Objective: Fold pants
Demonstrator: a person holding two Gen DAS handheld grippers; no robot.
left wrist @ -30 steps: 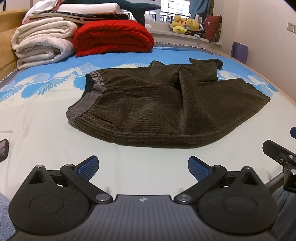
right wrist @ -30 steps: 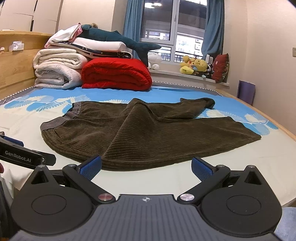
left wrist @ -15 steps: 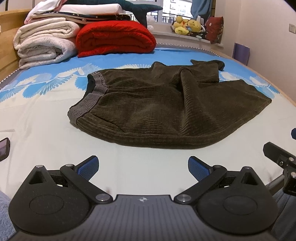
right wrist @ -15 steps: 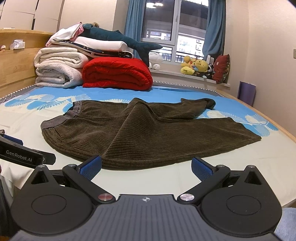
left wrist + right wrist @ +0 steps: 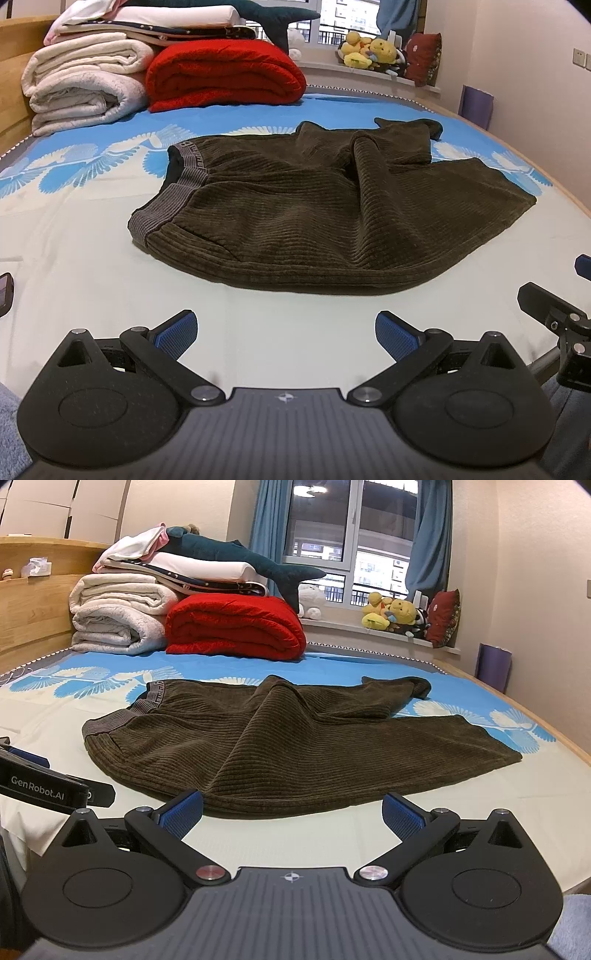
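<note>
Both cameras had risen and tipped slightly since a second earlier, so the pants sat a little lower in each view, while the cloth itself lay as before. The pants [image 5: 325, 218], a dark olive corduroy with broad horizontal ribs, were spread flat on the bed sheet [image 5: 74, 251] ahead of both grippers, apart from each. Their grey ribbed waistband [image 5: 173, 192] pointed toward the left side of the bed, and a soft ridge of bunched fabric [image 5: 369, 162] ran up the middle. One leg reached out to the right as a wide tapering panel; the other lay behind it, its cuff [image 5: 432, 127] curled over near the blue printed part of the sheet.

The left gripper [image 5: 286, 330] hovered low over the pale, smooth part of the sheet, its jaws spread wide and holding nothing, the blue textured pads [image 5: 177, 334] well short of the near hem. The right gripper [image 5: 291, 814] was likewise released, fingers splayed, with its left pad [image 5: 183, 812] just at the rounded near edge of the pants [image 5: 295, 746].

At the head of the bed sat a plump red blanket [image 5: 236, 627] folded into a thick roll, beside cream fleecy blankets [image 5: 118, 616] stacked in rounded folds. A teal plush shark [image 5: 236, 559] lay on top of the pile.
</note>
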